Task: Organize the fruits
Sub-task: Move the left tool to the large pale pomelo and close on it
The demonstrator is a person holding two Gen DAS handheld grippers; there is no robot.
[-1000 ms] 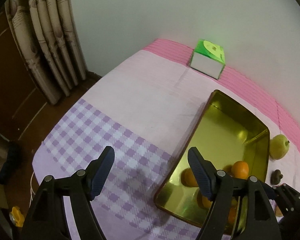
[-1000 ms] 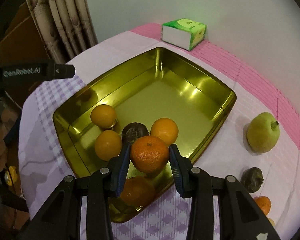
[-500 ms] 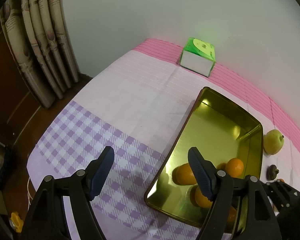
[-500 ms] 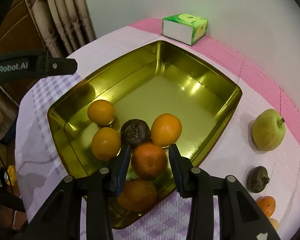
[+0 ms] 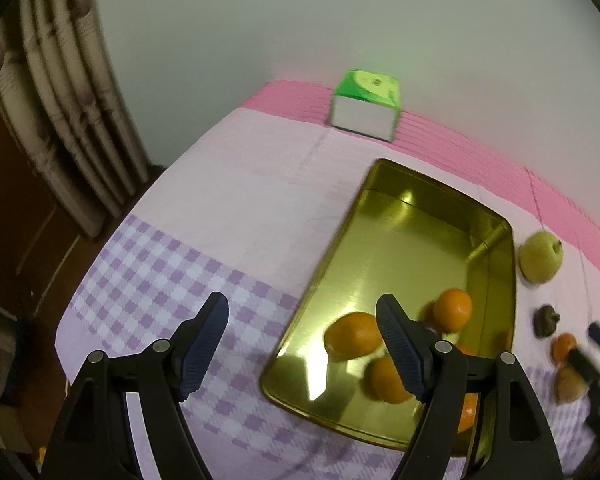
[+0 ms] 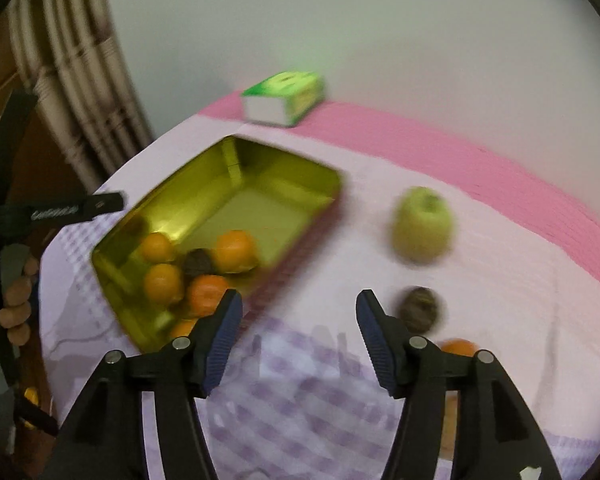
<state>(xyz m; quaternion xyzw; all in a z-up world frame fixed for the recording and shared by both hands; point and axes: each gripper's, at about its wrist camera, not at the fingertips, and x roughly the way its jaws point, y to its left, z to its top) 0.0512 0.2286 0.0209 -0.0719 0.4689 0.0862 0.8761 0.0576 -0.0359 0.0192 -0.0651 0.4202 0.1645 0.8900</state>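
The right gripper (image 6: pixel 298 330) is spread wide and empty above the checked cloth. At its 1 o'clock lie a dark fruit (image 6: pixel 418 307) and an orange (image 6: pixel 458 347); a careless reach could roll either away. The left gripper (image 5: pixel 302 340) is likewise splayed, holding nothing. Farther, at 11 o'clock, the gold tin (image 6: pixel 300 184) holds the sorted oranges; the pear (image 6: pixel 422 224) waits at 1 o'clock.

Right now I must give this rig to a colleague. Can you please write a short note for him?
Left gripper: open, empty, beside the tin.
Right gripper: open, empty, above the cloth right of the tin.
Done: several oranges and one dark fruit lie in the tin.
Left: pear, second dark fruit, orange and a tan fruit remain on the cloth.
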